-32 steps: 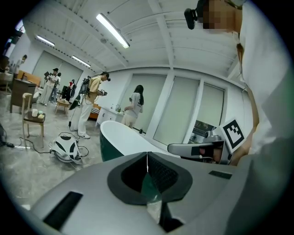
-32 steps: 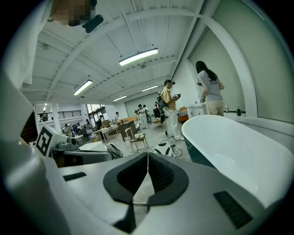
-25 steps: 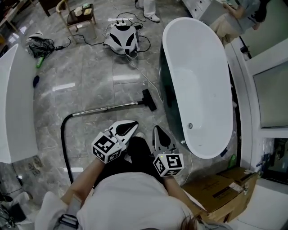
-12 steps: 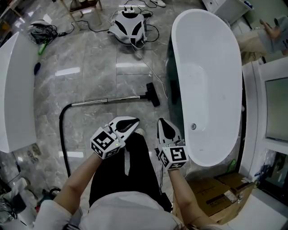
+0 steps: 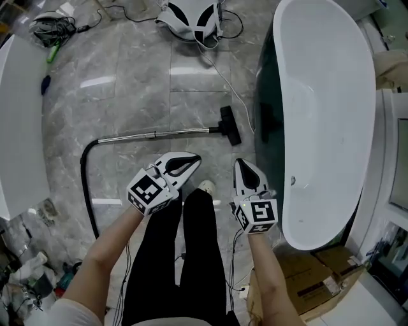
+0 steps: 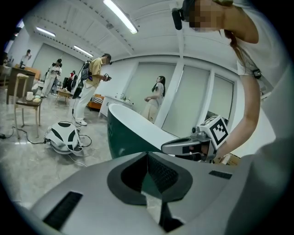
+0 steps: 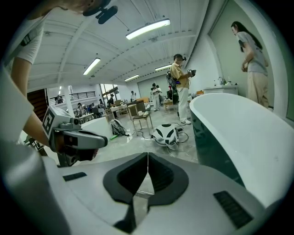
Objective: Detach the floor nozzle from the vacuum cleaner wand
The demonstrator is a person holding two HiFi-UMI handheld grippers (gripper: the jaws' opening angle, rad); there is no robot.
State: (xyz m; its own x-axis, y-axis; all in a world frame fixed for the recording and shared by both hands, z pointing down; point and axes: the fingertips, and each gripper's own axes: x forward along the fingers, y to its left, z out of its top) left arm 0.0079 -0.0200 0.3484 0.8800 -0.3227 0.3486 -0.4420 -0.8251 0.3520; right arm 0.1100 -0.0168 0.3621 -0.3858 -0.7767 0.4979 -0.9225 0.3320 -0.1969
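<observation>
Grippers first: my left gripper point(image 5: 193, 160) has its jaws pressed together with nothing between them. My right gripper point(image 5: 245, 165) is likewise closed and empty. Both hang in front of me above my legs, side by side but apart, pointing forward and somewhat downward.

Floor nozzle point(image 5: 230, 125): black, lying on the grey marble floor point(image 5: 127, 83) ahead of both grippers, just beside the dark outer wall of the white bathtub point(image 5: 331, 95). It is joined to the metal wand point(image 5: 156, 134), which lies flat on the floor and runs leftward from the nozzle. At the wand's other end a black hose point(image 5: 85, 184) curves back toward me along my left side. Neither gripper touches nozzle, wand or hose.

Other items: a white and black rounded device point(image 5: 191, 16) with cables round it sits farther off on the floor. A cardboard box point(image 5: 299, 274) stands by my right arm, near the tub's closer end.
</observation>
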